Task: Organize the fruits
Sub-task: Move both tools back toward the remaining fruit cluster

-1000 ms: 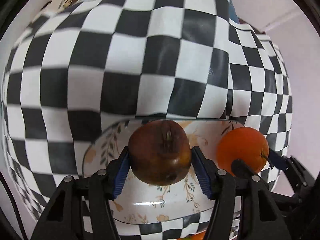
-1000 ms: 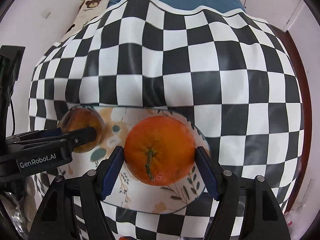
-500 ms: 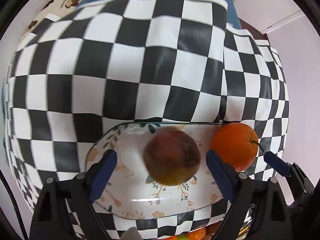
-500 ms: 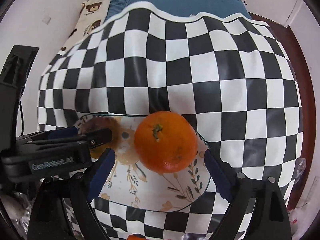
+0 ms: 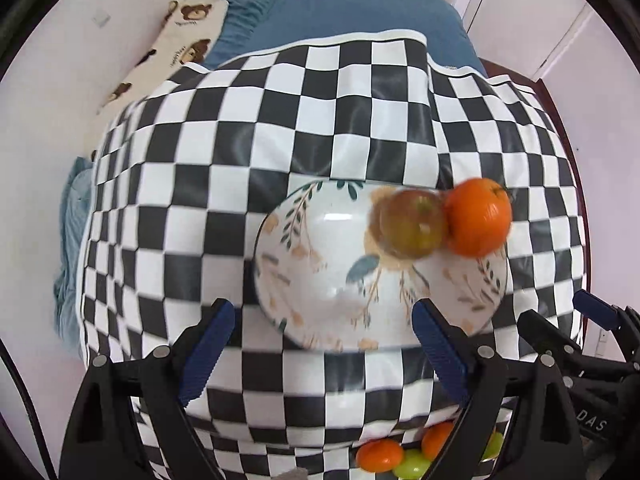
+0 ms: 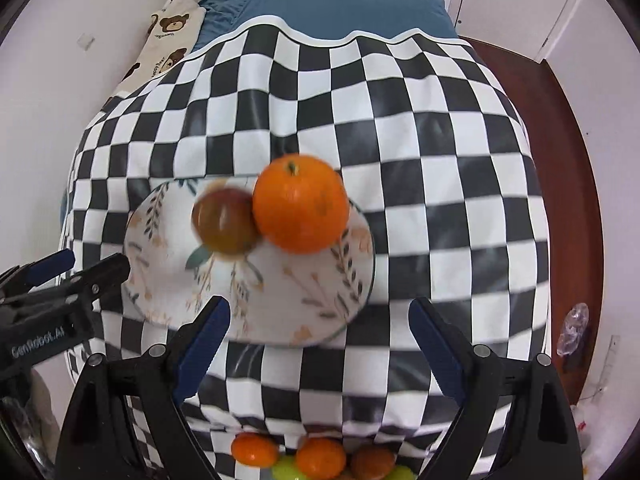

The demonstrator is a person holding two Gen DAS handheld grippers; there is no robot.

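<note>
A floral plate [image 5: 320, 272] [image 6: 280, 304] lies on the checkered cloth [image 5: 280, 120] [image 6: 400, 140]. On it a brownish apple [image 5: 412, 220] [image 6: 224, 220] rests against an orange [image 5: 478, 216] [image 6: 300, 202]; the apple looks blurred. My left gripper [image 5: 320, 344] hangs open above the plate's near rim, nothing between its blue pads [image 5: 206, 344]. My right gripper [image 6: 316, 340] is also open and empty, above the plate's near edge. In the right wrist view the left gripper's fingers [image 6: 80, 272] show at the left; in the left wrist view the right gripper's finger [image 5: 596, 312] shows at the right.
More fruit lies below the table's near edge: small oranges [image 6: 320, 458] [image 5: 380, 456] and green grapes [image 5: 412, 468] [image 6: 286, 470]. Beyond the table are a blue cushion [image 6: 320, 4] and bear-print fabric [image 5: 176, 48]. White walls flank it on both sides; a red-brown floor [image 6: 572, 160] lies right.
Both grippers opened, let go of the apple and the orange onto the plate, and rose away from it. The apple has rolled up against the orange.
</note>
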